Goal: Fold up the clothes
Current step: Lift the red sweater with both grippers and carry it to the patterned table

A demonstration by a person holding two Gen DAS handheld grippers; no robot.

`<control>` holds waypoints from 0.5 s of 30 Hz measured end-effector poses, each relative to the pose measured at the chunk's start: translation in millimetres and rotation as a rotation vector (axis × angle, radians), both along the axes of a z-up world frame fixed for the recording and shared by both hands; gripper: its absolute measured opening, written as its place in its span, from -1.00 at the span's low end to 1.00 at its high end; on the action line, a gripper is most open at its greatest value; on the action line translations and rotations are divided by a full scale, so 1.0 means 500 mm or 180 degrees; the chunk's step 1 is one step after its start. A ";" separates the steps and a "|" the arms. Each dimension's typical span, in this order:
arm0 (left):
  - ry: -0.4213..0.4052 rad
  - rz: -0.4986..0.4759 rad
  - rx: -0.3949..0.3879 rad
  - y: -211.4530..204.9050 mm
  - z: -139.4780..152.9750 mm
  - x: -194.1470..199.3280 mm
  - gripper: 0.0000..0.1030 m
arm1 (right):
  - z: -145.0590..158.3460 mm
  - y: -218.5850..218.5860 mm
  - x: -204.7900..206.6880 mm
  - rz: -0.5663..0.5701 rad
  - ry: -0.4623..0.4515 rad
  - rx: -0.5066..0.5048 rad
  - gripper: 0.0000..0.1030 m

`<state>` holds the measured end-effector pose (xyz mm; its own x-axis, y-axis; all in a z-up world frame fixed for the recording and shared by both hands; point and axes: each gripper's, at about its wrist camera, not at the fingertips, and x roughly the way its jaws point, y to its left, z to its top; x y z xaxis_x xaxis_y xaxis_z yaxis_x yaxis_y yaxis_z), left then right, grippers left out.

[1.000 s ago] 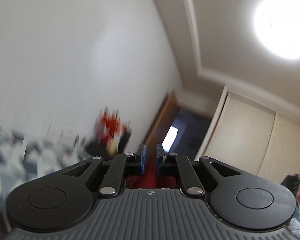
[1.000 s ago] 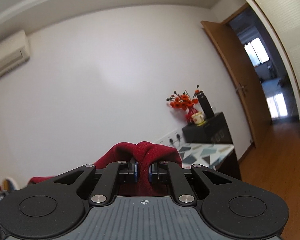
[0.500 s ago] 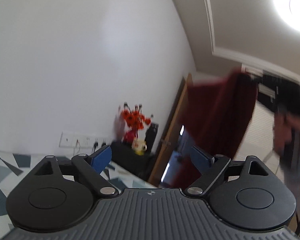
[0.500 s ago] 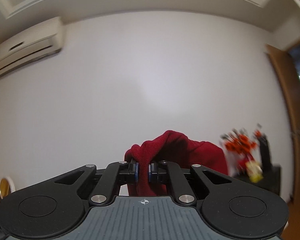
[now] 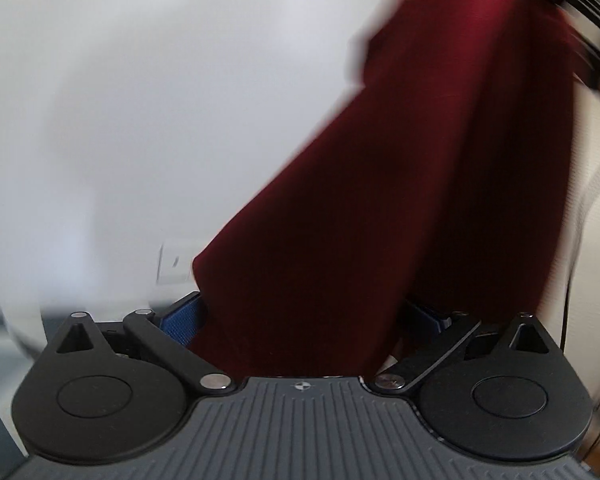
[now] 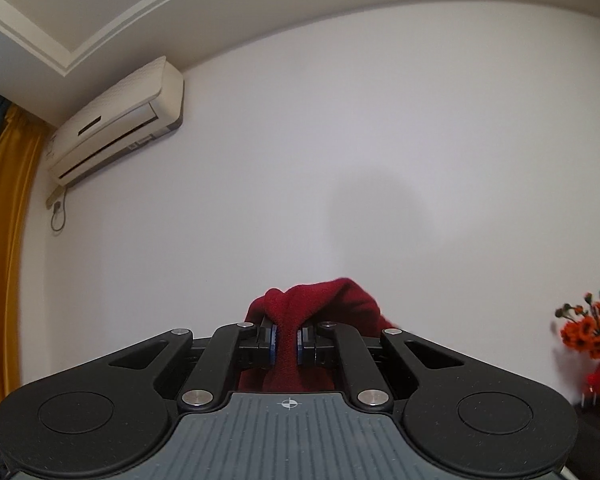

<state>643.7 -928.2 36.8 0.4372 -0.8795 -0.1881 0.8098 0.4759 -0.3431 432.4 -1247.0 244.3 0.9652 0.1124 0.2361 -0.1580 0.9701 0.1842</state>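
Left gripper (image 5: 306, 316): jaws opening, blue pads (image 5: 182, 320) spread wide. The red cloth (image 5: 400, 200) hangs down between them; the left pad looks just clear of it, and the right pad is half hidden behind the fabric, so contact there cannot be told.

Red cloth, left wrist view: a long dark-red drape, blurred, running from the gap between the pads up to the top right corner. There it meets a black shape, probably the right gripper (image 5: 584, 16), though blur leaves that unsure. Behind the cloth's lower left edge, a white wall socket (image 5: 174, 262).

Right gripper (image 6: 287, 340): jaws together, clamped on a bunched fold of the cloth (image 6: 320, 308). The fabric mounds up over the fingertips and falls away to the right of them.

Wall (image 6: 300, 160): white, bare behind the cloth, with a soft shadow above the mound.

Air conditioner (image 6: 120, 120): on the wall, well above and left of the cloth.

Curtain (image 6: 4, 240): yellow, below and left of the air conditioner, far left of the cloth.

Flowers (image 6: 592, 328): orange-red, level with the cloth, far to its right.
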 end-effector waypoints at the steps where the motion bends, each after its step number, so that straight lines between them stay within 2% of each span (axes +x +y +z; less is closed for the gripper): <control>1: 0.0264 -0.0003 -0.0159 0.002 -0.011 0.014 0.99 | -0.001 -0.029 0.017 0.0047 0.0011 0.0017 -0.85; 3: 0.0760 -0.0060 -0.0570 0.009 -0.041 0.037 0.99 | 0.006 -0.076 0.024 0.0151 0.0051 0.0062 -0.85; 4: 0.0897 -0.0135 -0.0796 0.007 -0.057 0.039 0.89 | 0.005 -0.089 0.033 0.0194 0.0077 0.0060 -0.85; 5: 0.1026 -0.0211 -0.1021 0.005 -0.072 0.042 0.67 | 0.002 -0.099 0.042 0.0230 0.0105 0.0051 -0.85; 6: 0.1039 -0.0253 -0.1120 -0.006 -0.076 0.039 -0.03 | 0.000 -0.108 0.050 0.0266 0.0133 0.0041 -0.85; 7: 0.1015 -0.0228 -0.1063 -0.022 -0.072 0.039 -0.47 | -0.004 -0.118 0.060 0.0293 0.0172 0.0050 -0.85; 8: 0.0979 -0.0171 -0.1013 -0.031 -0.068 0.040 -0.60 | -0.008 -0.126 0.071 0.0315 0.0208 0.0070 -0.85; 13: 0.0862 0.0307 -0.0994 -0.014 -0.028 0.078 -0.63 | -0.032 -0.187 0.108 0.0222 0.0269 0.0078 -0.85; 15: 0.0654 0.0520 -0.1026 0.015 0.014 0.081 -0.63 | -0.044 -0.219 0.118 0.0123 0.0292 0.0101 -0.84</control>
<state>684.1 -920.5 43.8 0.5580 -0.8298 -0.0123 0.6316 0.4343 -0.6422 491.4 -1356.6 222.6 0.9780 0.1438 0.1509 -0.1762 0.9570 0.2303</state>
